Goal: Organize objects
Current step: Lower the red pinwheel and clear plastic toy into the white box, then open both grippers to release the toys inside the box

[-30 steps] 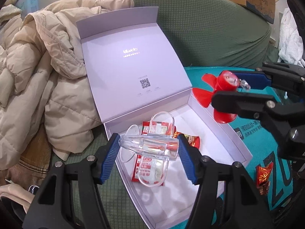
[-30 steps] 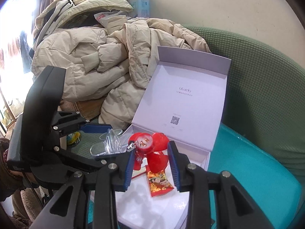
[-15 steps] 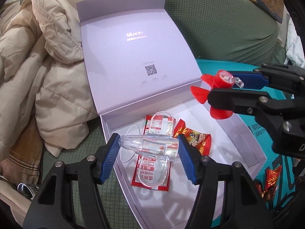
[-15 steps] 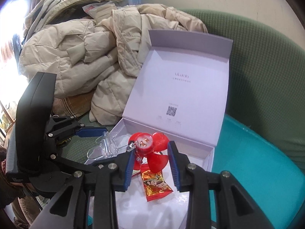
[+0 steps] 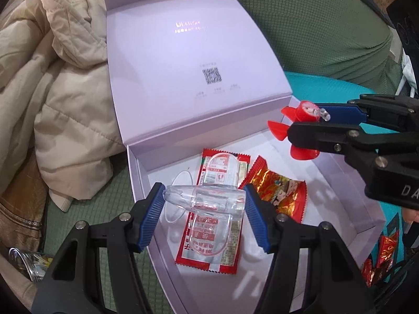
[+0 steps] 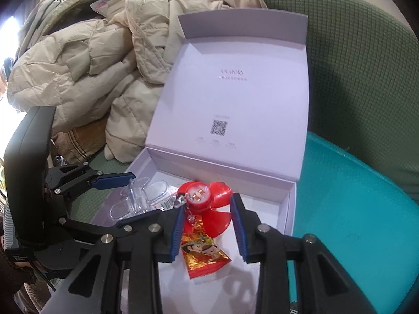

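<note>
Box lid (image 5: 188,60), inside face: pale brand line, letters not resolvable; QR code (image 5: 211,76) beneath. Right gripper (image 5: 309,128) body: "DA", cut off. Sachet (image 5: 209,235): red print, unreadable.

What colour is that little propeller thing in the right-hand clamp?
Red, with a paler round centre. The propeller toy shows best in the right wrist view.

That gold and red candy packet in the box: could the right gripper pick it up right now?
Probably not yet. The right gripper is shut on the red fan toy, so its jaws are full, though the candy packet lies uncovered just below.
</note>
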{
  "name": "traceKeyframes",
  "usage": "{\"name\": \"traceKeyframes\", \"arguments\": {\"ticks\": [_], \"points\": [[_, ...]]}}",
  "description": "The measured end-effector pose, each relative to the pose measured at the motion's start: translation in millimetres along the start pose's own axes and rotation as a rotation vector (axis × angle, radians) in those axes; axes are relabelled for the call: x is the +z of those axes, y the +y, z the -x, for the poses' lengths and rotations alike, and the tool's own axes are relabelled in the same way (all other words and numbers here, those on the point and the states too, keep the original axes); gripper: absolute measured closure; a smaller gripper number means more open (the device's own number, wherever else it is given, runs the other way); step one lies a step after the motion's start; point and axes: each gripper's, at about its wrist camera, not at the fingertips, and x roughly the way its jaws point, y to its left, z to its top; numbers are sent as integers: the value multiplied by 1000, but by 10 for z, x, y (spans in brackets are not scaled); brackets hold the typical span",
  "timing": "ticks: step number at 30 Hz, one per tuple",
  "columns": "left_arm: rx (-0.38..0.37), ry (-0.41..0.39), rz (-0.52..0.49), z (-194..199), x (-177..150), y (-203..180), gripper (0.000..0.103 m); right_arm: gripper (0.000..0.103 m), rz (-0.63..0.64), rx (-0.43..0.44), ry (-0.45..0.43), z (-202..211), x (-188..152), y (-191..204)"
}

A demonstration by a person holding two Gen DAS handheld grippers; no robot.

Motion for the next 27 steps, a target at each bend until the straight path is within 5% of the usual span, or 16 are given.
{"name": "traceKeyframes", "arguments": {"ticks": [27], "points": [[-18,149,-20,-198,-24,-108,43,69,-25,10,120,-345,-123,-85]]}}
